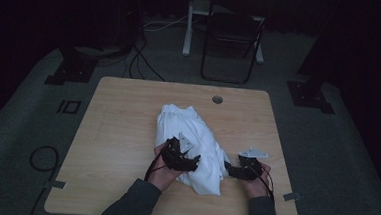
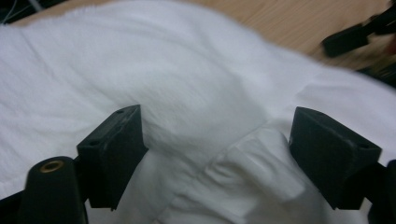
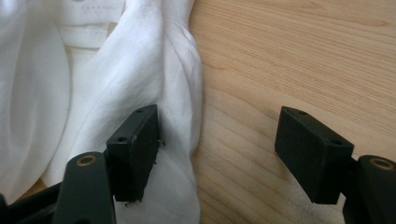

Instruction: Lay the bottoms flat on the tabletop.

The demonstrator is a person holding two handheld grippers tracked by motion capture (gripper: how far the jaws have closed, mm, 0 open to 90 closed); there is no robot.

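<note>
- On the table (image 1: 117,133), near its front edge, lies the crumpled white cloth (image 1: 189,132).
- My left tongs (image 2: 215,154) stand wide open over its folds, gripping nothing.
- My right tongs (image 3: 217,154) stand open at its edge.

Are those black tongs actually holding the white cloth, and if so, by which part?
No, nothing is held. The left tongs stand open over the white cloth, and the right tongs stand open at its edge, one pad against a fold.
</note>
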